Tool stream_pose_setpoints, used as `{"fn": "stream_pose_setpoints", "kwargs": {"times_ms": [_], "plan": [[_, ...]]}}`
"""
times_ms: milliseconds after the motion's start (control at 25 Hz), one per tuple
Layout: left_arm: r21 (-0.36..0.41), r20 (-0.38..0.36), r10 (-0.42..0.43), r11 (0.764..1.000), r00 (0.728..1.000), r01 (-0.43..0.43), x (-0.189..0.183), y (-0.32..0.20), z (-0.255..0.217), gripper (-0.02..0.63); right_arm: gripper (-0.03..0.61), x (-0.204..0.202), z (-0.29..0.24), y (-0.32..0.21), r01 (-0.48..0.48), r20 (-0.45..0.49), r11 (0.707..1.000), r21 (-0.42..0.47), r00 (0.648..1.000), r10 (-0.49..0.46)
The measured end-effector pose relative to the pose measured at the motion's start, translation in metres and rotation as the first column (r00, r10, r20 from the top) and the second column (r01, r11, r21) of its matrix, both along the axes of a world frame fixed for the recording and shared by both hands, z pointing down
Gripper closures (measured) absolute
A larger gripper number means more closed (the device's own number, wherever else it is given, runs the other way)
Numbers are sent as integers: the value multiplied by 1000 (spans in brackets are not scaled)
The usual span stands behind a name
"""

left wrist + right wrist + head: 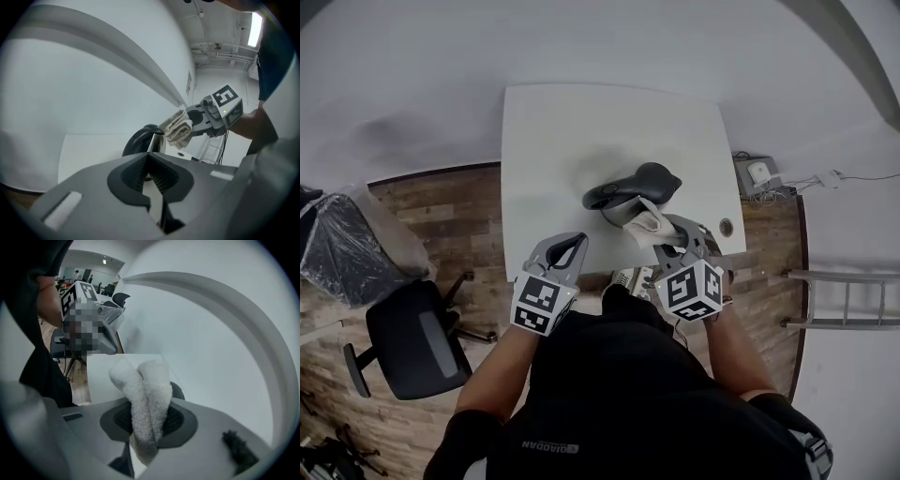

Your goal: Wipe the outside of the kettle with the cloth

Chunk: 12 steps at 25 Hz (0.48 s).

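**Cloth pinched at the kettle, other gripper empty**

The right gripper [667, 232] has its jaws clamped on a folded white cloth [645, 223], whose two fluffy folds stick out past the jaws. The cloth sits at the near side of the kettle [633, 187]; whether it presses on the metal I cannot tell. The left gripper [572, 242] hangs just left of it over the table's front edge, its jaws together with nothing between them.

The kettle, with a dark lid and handle and a shiny body, stands upright on a white table [553, 131], toward the front right part of the top. The table stands against a white wall. The floor [441, 202] is brown wood planks.

Counted: two grippers, one kettle, one cloth, one table. To the left stand two chairs: a black office chair [412, 339] and another chair wrapped in clear plastic [342, 246]. To the right, a metal rack [844, 300] stands beside the wall.
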<state>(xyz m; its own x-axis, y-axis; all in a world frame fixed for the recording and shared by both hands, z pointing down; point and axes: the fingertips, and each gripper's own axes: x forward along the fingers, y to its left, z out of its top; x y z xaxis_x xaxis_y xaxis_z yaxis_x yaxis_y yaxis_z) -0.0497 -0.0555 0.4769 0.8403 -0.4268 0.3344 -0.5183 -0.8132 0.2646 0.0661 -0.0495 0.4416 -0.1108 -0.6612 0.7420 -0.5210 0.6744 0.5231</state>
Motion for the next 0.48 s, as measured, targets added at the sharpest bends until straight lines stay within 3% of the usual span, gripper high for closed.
{"fn": "stream_pose_setpoints", "kwargs": {"times_ms": [480], "plan": [[-35,17,2,999,1000,-1,-3,-4,22,607,485,-18,41,-2,15,20,997,-76,1000,-14]]}}
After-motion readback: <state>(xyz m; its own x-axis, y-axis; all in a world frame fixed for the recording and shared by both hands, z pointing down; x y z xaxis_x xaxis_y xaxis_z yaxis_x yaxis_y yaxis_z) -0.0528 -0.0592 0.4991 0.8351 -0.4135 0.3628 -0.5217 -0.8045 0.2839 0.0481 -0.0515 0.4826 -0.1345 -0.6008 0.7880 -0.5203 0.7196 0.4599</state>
